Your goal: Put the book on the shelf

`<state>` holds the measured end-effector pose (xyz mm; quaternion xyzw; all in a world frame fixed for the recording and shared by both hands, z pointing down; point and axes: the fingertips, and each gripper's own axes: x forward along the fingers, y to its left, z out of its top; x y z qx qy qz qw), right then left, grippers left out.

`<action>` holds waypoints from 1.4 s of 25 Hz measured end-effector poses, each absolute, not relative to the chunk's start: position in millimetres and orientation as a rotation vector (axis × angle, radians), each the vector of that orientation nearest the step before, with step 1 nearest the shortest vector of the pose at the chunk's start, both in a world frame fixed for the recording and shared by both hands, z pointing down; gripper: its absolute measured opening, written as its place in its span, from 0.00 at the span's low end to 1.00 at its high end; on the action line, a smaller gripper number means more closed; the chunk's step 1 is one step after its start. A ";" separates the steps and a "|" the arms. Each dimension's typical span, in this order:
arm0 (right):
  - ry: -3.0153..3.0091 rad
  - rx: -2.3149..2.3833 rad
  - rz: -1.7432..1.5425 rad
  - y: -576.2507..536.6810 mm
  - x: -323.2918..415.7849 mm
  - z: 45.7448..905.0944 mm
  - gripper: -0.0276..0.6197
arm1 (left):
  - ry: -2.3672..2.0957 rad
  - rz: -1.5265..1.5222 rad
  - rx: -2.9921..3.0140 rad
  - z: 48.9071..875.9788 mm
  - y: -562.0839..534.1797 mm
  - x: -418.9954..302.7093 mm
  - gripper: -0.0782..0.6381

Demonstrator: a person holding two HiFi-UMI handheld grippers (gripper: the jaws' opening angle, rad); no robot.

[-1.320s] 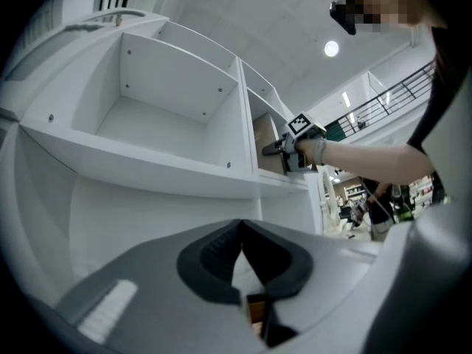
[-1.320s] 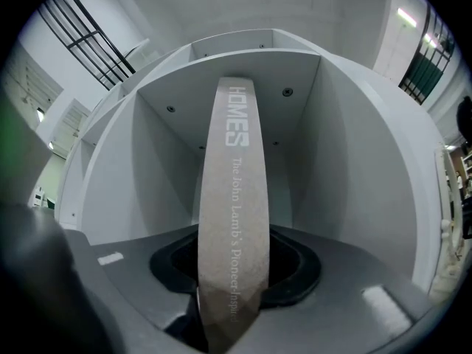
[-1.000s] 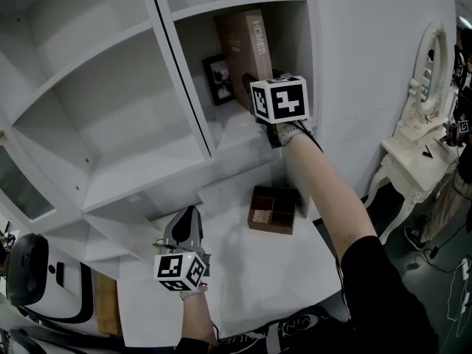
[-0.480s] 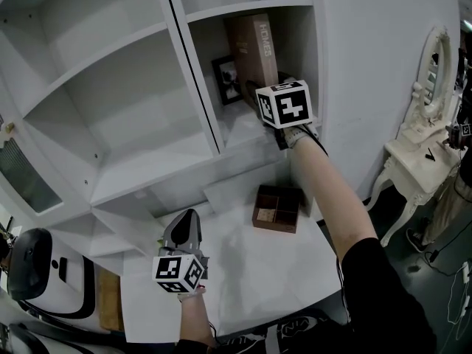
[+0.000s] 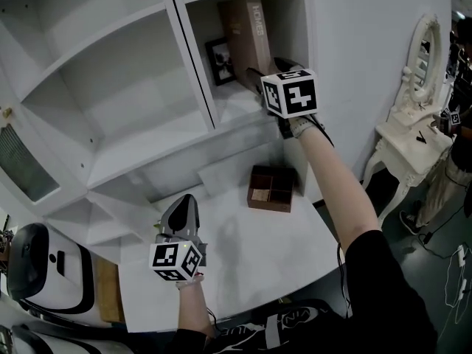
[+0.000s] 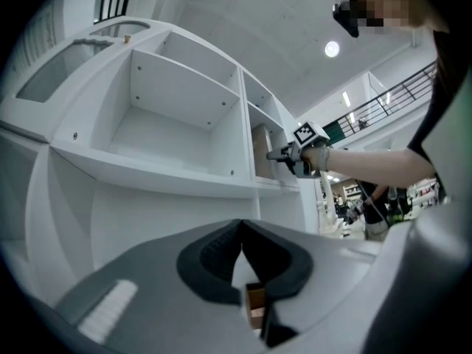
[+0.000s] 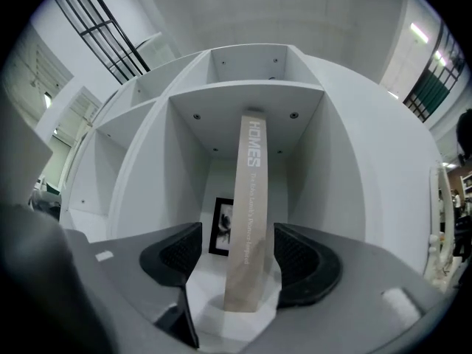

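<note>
A tan book (image 5: 247, 39) marked HOMES stands upright in the right compartment of the white shelf (image 5: 155, 135); in the right gripper view the book's spine (image 7: 247, 212) rises between the jaws. My right gripper (image 5: 264, 68) is at the book's lower end, its jaws opening, with a gap on each side of the spine. My left gripper (image 5: 182, 214) hangs low over the white tabletop (image 5: 258, 257), far from the book, jaws closed together with nothing held (image 6: 243, 260).
A small framed picture (image 5: 220, 61) leans at the back of the same compartment, left of the book. A dark wooden compartment box (image 5: 271, 189) sits on the tabletop below. A white dressing table with mirror (image 5: 417, 135) stands at the right.
The right gripper's jaws have spread apart and let go of the book, which now stands upright on the shelf. The left gripper has stayed in place.
</note>
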<state>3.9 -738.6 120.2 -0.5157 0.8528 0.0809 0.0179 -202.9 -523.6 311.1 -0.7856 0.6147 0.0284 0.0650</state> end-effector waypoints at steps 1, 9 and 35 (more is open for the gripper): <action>2.646 -1.603 0.252 -734.1 6.2 120.7 0.50 | 1.851 0.089 -2.376 311.2 -521.5 -202.1 0.11; 2.635 -1.598 0.277 -686.1 18.5 133.9 0.43 | 1.797 0.095 -2.424 317.9 -503.1 -194.8 0.11; 2.740 -1.450 0.138 -493.5 33.2 243.0 0.11 | 1.777 0.067 -2.481 346.9 -391.0 -193.1 0.11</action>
